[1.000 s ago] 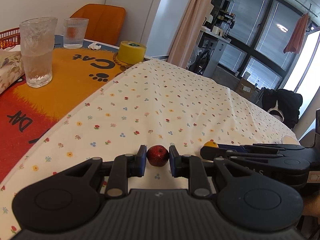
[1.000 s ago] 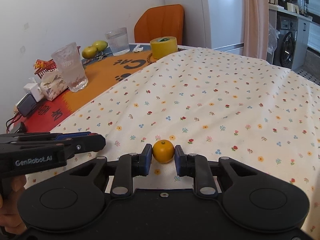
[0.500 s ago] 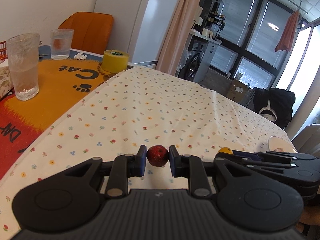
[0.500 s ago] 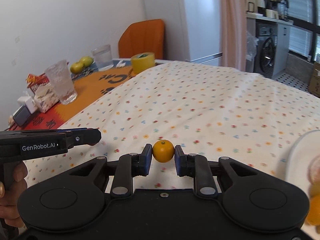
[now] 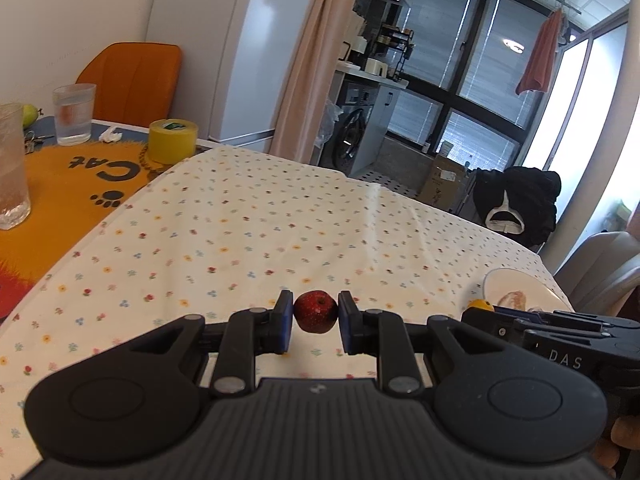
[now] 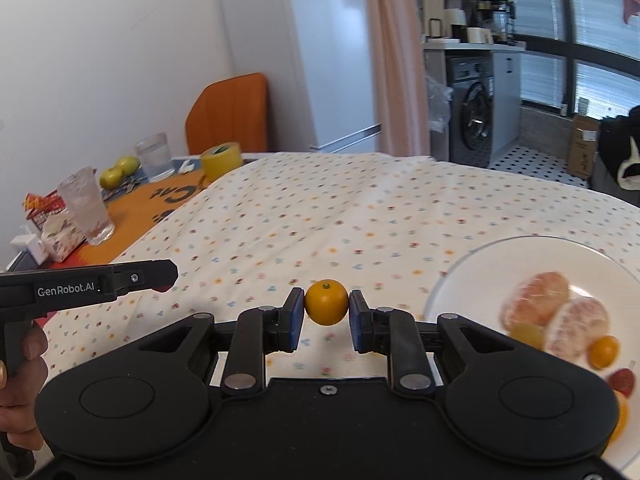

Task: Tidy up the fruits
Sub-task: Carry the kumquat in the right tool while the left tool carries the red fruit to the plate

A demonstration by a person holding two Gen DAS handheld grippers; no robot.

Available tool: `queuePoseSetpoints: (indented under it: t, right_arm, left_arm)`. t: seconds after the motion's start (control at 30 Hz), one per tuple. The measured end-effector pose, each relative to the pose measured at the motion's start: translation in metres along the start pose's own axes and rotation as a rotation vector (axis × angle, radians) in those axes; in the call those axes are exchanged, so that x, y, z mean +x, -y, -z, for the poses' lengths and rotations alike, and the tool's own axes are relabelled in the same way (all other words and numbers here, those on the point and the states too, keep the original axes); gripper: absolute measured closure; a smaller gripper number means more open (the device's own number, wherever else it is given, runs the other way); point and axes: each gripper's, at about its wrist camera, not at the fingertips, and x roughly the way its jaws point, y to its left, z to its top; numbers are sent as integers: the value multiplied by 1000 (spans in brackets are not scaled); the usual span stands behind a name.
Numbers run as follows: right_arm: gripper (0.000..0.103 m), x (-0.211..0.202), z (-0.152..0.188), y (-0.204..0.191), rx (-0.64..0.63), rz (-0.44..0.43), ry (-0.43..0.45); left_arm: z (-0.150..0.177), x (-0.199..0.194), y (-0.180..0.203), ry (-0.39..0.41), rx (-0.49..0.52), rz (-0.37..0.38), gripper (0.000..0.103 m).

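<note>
White round plate of peeled citrus segments at right on floral tablecloth, yellow tape roll far left, ribbed glass tumbler nearer, at left

Tablecloth: matt woven cloth, floral print, faint creases. Plate: smooth, glossy white, ceramic-looking; the two tumblers were clear textured glass. Gripper bodies were matt black plastic with ribbed tops and bare metal pivot pins.

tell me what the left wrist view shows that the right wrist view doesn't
Only the left wrist view shows the small red fruit clamped in the left tool.

Only the right wrist view shows the peeled citrus and other fruit on the white plate.

Both show the small orange, gripped by the right tool, plus the floral tablecloth and yellow tape roll.
</note>
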Motion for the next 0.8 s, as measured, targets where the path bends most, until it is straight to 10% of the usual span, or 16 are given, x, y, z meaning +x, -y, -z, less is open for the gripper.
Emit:
queuePoseSetpoints:
  t: [0.8]
  right_arm:
    - [81, -57, 12, 100, 150, 180, 99]
  left_arm:
    - [-11, 20, 94, -5, 133, 141, 81]
